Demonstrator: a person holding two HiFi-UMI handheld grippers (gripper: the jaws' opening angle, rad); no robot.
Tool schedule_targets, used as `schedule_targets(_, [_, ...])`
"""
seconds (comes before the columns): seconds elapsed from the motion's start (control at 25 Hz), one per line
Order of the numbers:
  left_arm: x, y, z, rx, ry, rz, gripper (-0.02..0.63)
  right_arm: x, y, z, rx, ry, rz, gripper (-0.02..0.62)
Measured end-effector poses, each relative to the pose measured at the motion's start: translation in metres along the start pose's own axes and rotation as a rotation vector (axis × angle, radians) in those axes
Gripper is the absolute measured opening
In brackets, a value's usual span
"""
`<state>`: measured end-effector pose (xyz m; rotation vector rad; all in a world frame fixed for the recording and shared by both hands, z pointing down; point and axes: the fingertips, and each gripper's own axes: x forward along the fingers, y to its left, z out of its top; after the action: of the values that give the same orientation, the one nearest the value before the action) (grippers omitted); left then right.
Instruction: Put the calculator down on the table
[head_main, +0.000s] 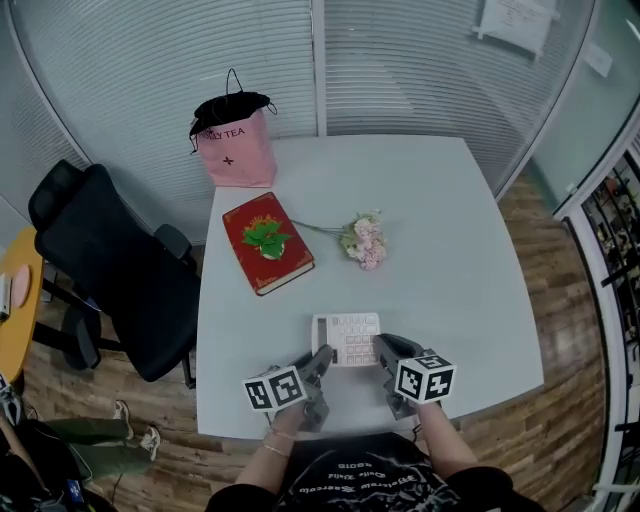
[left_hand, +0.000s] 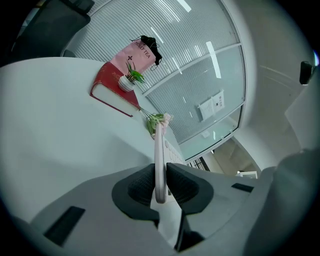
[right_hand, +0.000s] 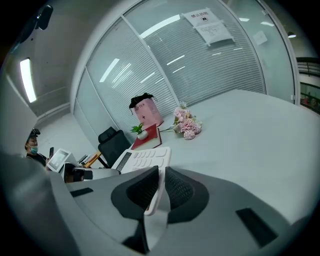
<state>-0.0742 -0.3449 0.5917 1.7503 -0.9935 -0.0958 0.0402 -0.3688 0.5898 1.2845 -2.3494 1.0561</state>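
Calculator (head_main: 346, 338) clamped at both ends, low over near edge of table (head_main: 470, 230).
Left gripper (head_main: 318, 360) pinching left edge, right gripper (head_main: 386, 350) pinching right edge; long axis running straight between jaws, keys up, display end apparently leftward. Neither hand nearer; contact with tabletop unclear.

I see the calculator (head_main: 346, 338), pale with rows of light keys, face up near the desk's (head_main: 450, 250) near edge, its left edge pinched in the left gripper (head_main: 322, 357), its right edge in the right gripper (head_main: 383, 347). I can't tell whether it touches the desk.
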Motion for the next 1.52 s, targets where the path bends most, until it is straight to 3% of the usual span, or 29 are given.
schedule_targets(0.88, [0.088,0.039,0.01,-0.062,0.064,0.115,0.084,0.064,-0.083,0.004,0.066,0.139,-0.048,0.051])
schedule_targets(1.52, [0.095,0.043,0.009,-0.008,0.087,0.193,0.086,0.073,-0.091,-0.003,0.038,0.188,-0.094,0.054])
